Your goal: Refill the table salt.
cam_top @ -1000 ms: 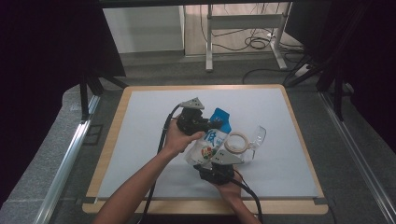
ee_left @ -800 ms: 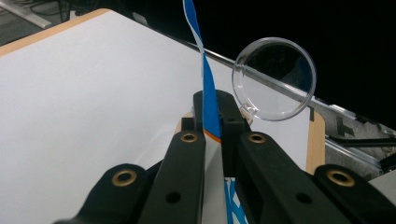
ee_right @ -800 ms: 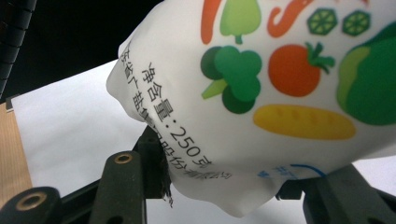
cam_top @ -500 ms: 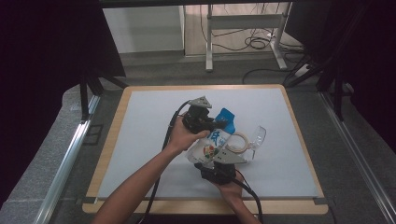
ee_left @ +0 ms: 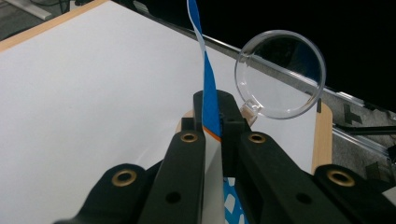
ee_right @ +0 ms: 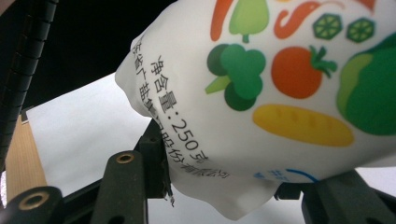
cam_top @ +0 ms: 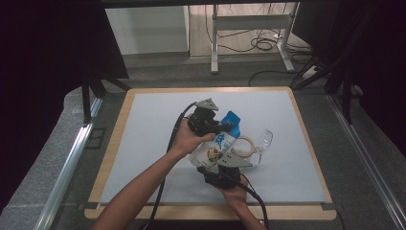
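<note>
A white pouch [cam_top: 214, 148] printed with vegetables and topped by a blue edge [cam_top: 231, 120] is held above the white mat between both grippers. My left gripper [cam_top: 223, 125] is shut on that blue top edge [ee_left: 209, 93], which stands up thin between its jaws. My right gripper [cam_top: 219, 165] grips the pouch's bottom from the near side. In the right gripper view the pouch [ee_right: 280, 84] bulges over the gripper [ee_right: 219, 186], its jaws pressed on either side of the lower seam.
A clear round plastic cup [cam_top: 263, 140] with a short handle lies right of the pouch, and it is also in the left gripper view [ee_left: 280, 74]. A tan ring [cam_top: 244, 146] sits beside it. The white mat [cam_top: 143, 143] covers a wooden-edged table [cam_top: 112, 148].
My left gripper has shifted slightly right and away with the pouch's blue top in it. The right gripper has stayed at the pouch's bottom.
</note>
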A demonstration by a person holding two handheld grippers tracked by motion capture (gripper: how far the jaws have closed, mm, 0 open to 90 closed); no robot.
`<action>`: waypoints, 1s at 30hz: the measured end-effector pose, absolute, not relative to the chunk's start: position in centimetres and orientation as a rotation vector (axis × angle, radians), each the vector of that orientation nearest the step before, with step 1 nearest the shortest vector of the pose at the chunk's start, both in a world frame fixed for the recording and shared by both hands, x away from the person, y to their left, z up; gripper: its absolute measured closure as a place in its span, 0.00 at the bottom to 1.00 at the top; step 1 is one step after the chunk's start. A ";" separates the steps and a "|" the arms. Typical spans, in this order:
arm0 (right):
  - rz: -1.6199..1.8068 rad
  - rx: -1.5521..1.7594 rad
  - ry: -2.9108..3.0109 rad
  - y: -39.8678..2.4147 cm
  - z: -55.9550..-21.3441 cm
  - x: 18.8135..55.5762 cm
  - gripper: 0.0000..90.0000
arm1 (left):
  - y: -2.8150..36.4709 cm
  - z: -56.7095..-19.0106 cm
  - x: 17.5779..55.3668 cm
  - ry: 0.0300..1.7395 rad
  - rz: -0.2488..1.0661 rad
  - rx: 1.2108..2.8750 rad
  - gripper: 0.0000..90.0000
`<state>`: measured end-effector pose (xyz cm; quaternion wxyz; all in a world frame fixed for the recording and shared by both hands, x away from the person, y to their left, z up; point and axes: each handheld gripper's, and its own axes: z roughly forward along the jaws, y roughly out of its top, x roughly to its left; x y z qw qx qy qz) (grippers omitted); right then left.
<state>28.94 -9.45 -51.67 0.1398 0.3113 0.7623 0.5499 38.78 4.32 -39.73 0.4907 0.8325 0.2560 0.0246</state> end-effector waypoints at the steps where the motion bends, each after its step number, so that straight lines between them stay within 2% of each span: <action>1: 1.591 0.897 2.204 -9.5 -51.7 28.9 0.57 | 4.4 -39.7 38.8 0.625 0.058 2.023 1.00; 30: 1.617 0.955 2.179 -9.2 -51.5 28.9 0.57 | 3.8 -39.7 39.2 0.615 0.045 2.051 1.00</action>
